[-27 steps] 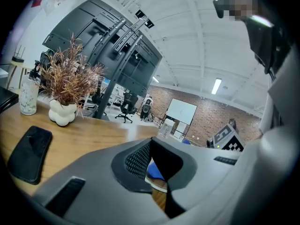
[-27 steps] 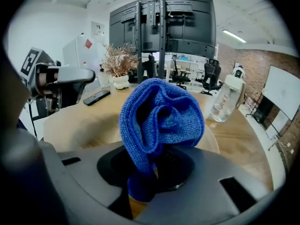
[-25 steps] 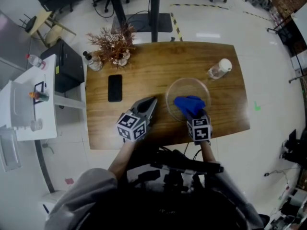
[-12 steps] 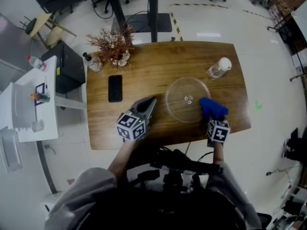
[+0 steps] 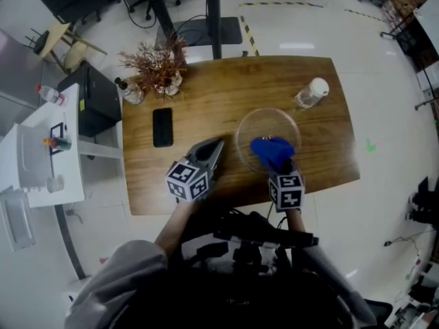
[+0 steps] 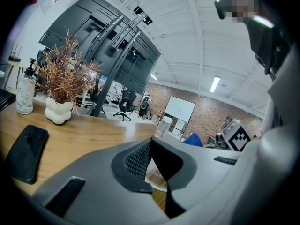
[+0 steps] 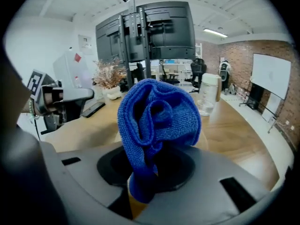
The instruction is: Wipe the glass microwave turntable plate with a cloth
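Observation:
The round glass turntable plate (image 5: 266, 123) lies flat on the wooden table (image 5: 219, 88), right of centre. A bunched blue cloth (image 5: 272, 151) rests over the plate's near half, and my right gripper (image 5: 281, 168) is shut on it from the near side. In the right gripper view the blue cloth (image 7: 157, 121) balloons up out of the closed right gripper (image 7: 146, 179). My left gripper (image 5: 219, 144) lies shut on the table just left of the plate's rim, holding nothing. Through the left gripper (image 6: 151, 145) a sliver of the plate (image 6: 157, 181) shows.
A black phone (image 5: 162, 127) lies on the table's left part. A dried plant in a white vase (image 5: 159, 67) and a small bottle (image 5: 130, 91) stand at the back left. A clear bottle with a white cap (image 5: 312, 93) stands behind the plate to the right.
The right gripper swept the cloth from the plate out past its right rim, then back over the plate's near half. The left gripper stayed put.

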A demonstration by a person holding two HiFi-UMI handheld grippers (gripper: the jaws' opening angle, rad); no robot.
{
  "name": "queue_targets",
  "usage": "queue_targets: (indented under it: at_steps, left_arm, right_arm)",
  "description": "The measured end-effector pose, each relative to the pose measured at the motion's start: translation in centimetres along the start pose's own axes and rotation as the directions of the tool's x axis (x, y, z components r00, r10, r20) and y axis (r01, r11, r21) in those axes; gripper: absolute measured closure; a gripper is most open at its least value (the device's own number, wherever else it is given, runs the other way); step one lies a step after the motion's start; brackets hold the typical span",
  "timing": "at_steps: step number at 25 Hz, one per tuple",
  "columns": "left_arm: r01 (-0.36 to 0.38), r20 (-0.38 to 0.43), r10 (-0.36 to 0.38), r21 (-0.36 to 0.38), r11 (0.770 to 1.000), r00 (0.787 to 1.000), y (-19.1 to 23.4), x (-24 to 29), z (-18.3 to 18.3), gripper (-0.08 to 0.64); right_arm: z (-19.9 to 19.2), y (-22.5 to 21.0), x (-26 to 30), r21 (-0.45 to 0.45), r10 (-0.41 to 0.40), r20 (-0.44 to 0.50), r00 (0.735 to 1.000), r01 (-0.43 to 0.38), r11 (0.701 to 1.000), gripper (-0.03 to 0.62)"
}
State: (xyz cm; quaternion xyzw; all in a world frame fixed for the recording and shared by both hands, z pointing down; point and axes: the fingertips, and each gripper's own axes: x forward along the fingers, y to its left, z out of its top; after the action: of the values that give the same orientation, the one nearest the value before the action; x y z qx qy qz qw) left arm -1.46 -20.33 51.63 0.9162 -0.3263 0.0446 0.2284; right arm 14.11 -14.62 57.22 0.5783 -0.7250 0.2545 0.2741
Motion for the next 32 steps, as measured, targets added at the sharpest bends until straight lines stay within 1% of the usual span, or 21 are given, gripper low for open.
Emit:
queue_targets:
  at_steps: [3, 5, 8, 10, 15, 19, 22, 26, 30, 32]
  left_arm:
    - [-0.005, -0.001, 0.005, -0.001, 1.000, 1.000, 0.1, 0.0, -0.1, 0.560]
    - [-0.006, -0.001, 0.006, -0.002, 1.000, 1.000, 0.1, -0.1, -0.1, 0.560]
    - [-0.005, -0.004, 0.005, -0.001, 1.000, 1.000, 0.0, -0.1, -0.2, 0.560]
    - [-0.005, -0.007, 0.005, 0.000, 1.000, 1.000, 0.0, 0.0, -0.4, 0.560]
    - [0.002, -0.012, -0.002, 0.001, 1.000, 1.000, -0.4, 0.2, -0.5, 0.560]
    - [0.011, -0.018, -0.011, 0.001, 1.000, 1.000, -0.7, 0.3, -0.6, 0.560]
    - [0.016, -0.023, -0.016, 0.006, 1.000, 1.000, -0.8, 0.4, -0.8, 0.560]
    - [0.015, -0.025, -0.015, 0.011, 1.000, 1.000, -0.9, 0.4, -0.7, 0.560]
    - [0.017, -0.028, -0.017, 0.018, 1.000, 0.999, -1.2, 0.4, -0.9, 0.560]
    - [0.021, -0.029, -0.020, 0.021, 1.000, 0.999, -1.4, 0.4, -1.0, 0.560]
  right_arm:
    - [-0.7, 4.1, 0.8, -0.063, 0.090, -0.039, 0.995, -0.093, 0.994, 0.497]
    - [-1.3, 5.9, 1.3, -0.089, 0.118, -0.059, 0.991, -0.123, 0.988, 0.497]
    - [-2.3, 6.3, 1.4, -0.123, 0.111, -0.077, 0.991, -0.119, 0.985, 0.497]
    - [-2.7, 5.6, 1.2, -0.115, 0.095, -0.077, 0.992, -0.104, 0.988, 0.497]
    - [-3.6, 2.7, -0.3, -0.024, 0.033, -0.070, 0.997, -0.035, 0.999, 0.497]
    - [-5.0, -0.1, -1.6, 0.065, -0.027, -0.067, 0.997, 0.032, 0.997, 0.497]
    - [-6.3, -2.7, -2.3, 0.131, -0.084, -0.068, 0.994, 0.092, 0.987, 0.497]
    - [-7.4, -5.7, -3.3, 0.195, -0.149, -0.070, 0.986, 0.161, 0.968, 0.497]
    - [-8.5, -7.4, -4.1, 0.255, -0.186, -0.068, 0.980, 0.197, 0.947, 0.495]
    - [-8.9, -7.6, -4.4, 0.271, -0.193, -0.067, 0.979, 0.204, 0.941, 0.495]
